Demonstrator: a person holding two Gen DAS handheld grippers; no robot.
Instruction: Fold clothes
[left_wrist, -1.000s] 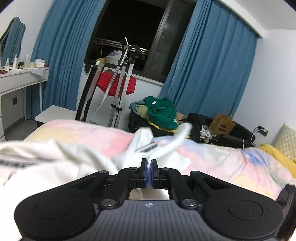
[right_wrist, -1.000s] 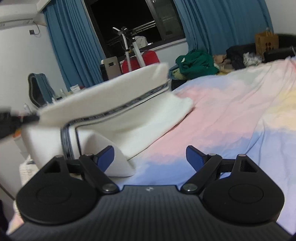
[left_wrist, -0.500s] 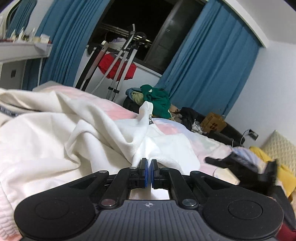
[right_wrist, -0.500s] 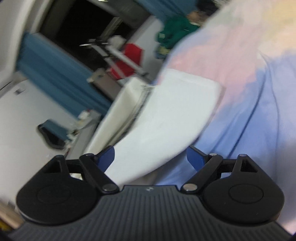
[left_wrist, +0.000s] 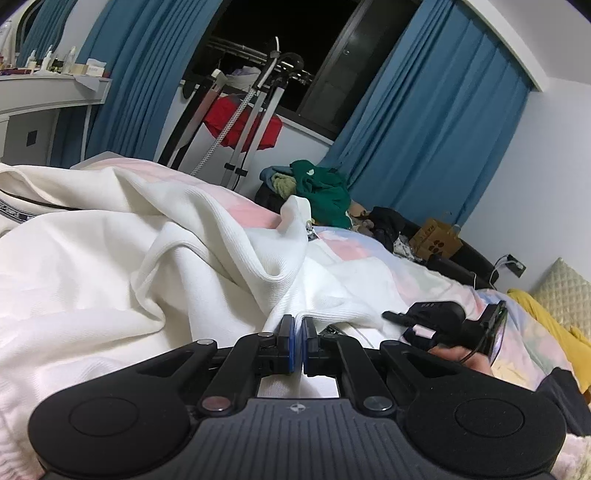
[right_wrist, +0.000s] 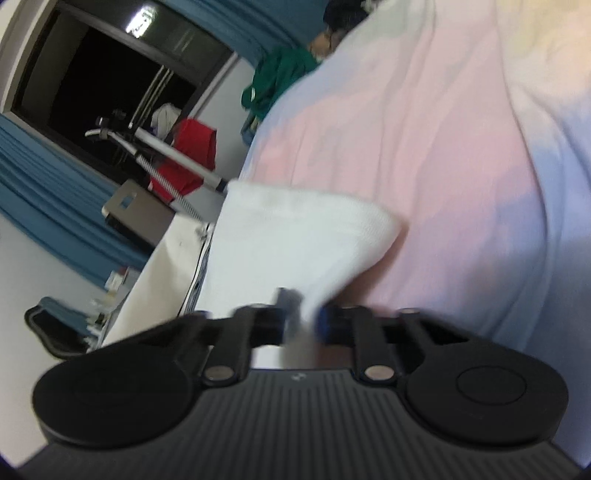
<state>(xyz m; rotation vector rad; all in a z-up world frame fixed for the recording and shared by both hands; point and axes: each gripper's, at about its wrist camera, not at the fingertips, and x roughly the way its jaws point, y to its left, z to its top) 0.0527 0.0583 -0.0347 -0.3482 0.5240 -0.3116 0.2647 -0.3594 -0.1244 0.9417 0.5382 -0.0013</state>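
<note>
Left gripper pinches the white garment shut, while the blurred right gripper at 3 o'clock seems nearly closed on its hem, ready to fold.

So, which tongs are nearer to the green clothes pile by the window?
Cannot tell from these views. The left tongs, shut on the white garment, face the green clothes pile across the bed. The right tongs also hold white cloth, with the pile far behind.

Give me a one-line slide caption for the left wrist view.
Left gripper clamped on the white garment spread over the pastel bedsheet, right gripper alongside.
</note>
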